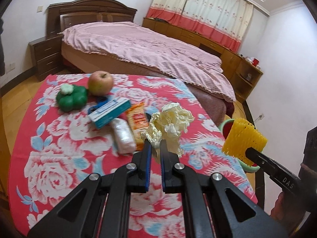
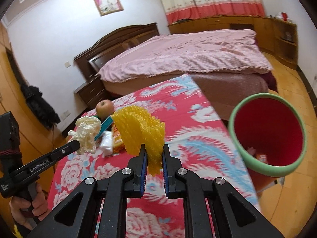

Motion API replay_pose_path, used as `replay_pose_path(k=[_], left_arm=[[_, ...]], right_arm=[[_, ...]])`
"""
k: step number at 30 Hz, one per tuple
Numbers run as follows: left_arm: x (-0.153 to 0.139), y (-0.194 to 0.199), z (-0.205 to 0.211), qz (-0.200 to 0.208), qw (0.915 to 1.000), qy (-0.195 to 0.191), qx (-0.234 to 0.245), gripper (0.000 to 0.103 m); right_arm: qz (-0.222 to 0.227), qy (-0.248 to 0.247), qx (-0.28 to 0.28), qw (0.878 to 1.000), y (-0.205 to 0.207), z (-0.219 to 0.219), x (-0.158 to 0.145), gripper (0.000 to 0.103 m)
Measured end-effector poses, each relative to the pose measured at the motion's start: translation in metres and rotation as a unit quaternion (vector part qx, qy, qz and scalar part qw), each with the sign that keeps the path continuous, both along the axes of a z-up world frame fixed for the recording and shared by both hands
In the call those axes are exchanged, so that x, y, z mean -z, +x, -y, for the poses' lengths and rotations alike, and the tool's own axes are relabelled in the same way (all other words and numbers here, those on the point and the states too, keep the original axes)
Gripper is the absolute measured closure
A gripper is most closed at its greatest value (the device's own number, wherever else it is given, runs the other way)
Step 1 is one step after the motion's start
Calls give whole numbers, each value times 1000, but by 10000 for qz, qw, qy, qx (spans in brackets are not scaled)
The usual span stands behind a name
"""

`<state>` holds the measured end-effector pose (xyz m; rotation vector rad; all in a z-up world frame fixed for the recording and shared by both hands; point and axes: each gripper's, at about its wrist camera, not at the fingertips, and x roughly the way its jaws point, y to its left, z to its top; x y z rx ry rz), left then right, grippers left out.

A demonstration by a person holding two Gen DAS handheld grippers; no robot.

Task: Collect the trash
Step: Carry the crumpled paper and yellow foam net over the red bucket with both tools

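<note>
- Crumpled cream plastic wrapper (image 1: 170, 123) is clamped at the left gripper's (image 1: 155, 148) tips.
- Yellow foam fruit net (image 2: 140, 130) is pinched between the right gripper's (image 2: 154, 154) pads, near the green-rimmed red bin (image 2: 267, 134).

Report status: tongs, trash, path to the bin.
Left tongs shut on crumpled cream wrapper. Right tongs shut on yellow foam net. Both held above the table. Bin open at right, nothing blocking.

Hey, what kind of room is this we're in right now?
A home bedroom, most likely: a double bed with a pink cover and dark wooden headboard, a nightstand beside it, and floral curtains over the window.
</note>
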<state>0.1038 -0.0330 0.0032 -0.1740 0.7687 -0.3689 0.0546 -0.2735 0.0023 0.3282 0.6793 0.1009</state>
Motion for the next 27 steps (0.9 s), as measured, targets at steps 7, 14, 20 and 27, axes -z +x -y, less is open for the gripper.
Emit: replay_pose_path(k=[7, 14, 20, 27], left_arm=[[-5, 5, 47, 23, 9988, 111, 469, 96], [-7, 9, 100, 10, 9952, 217, 954, 96], [-5, 16, 143, -50, 9908, 320, 1313, 96], [3, 26, 192, -131, 9846, 464, 1678, 96]], right_arm=[[70, 18, 526, 9986, -14, 39, -2, 89], [37, 84, 1019, 9948, -24, 79, 5, 89], [-20, 129, 1375, 9904, -32, 108, 13, 89], [-189, 196, 1775, 9838, -36, 142, 28, 89]])
